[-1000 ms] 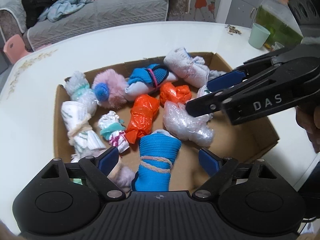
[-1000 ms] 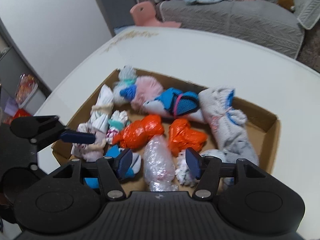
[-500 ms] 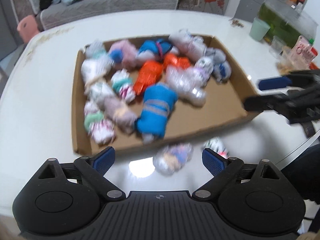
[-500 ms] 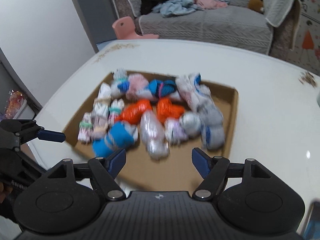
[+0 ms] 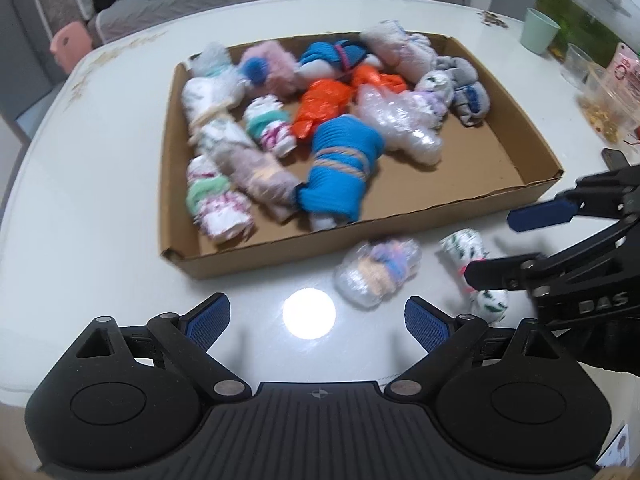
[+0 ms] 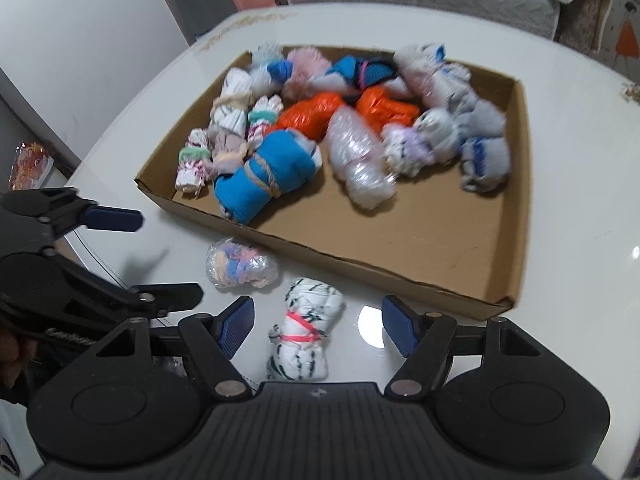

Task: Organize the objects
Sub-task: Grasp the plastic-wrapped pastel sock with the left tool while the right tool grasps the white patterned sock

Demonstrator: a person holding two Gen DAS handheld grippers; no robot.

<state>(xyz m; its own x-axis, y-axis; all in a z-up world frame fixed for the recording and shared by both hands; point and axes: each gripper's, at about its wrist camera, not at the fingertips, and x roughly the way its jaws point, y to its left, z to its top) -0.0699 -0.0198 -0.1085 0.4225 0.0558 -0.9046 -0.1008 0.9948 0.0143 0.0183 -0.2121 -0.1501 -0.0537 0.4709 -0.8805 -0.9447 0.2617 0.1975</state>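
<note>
Both grippers hang wide and empty over the table [image 5: 80,208]: the left gripper [image 5: 316,320] and the right gripper [image 6: 316,322], whose jaws straddle the white striped bundle [image 6: 306,330] without touching it. That bundle and the clear-wrapped pastel bundle [image 6: 240,262] lie on the table just outside the near wall of the cardboard box [image 6: 400,268]; these two are left to sort, by my reading. Inside the box, most bundles crowd its far end, among them the blue roll [image 5: 340,168]. A second ago both grippers hovered inside the box; they have since pulled back.
</note>
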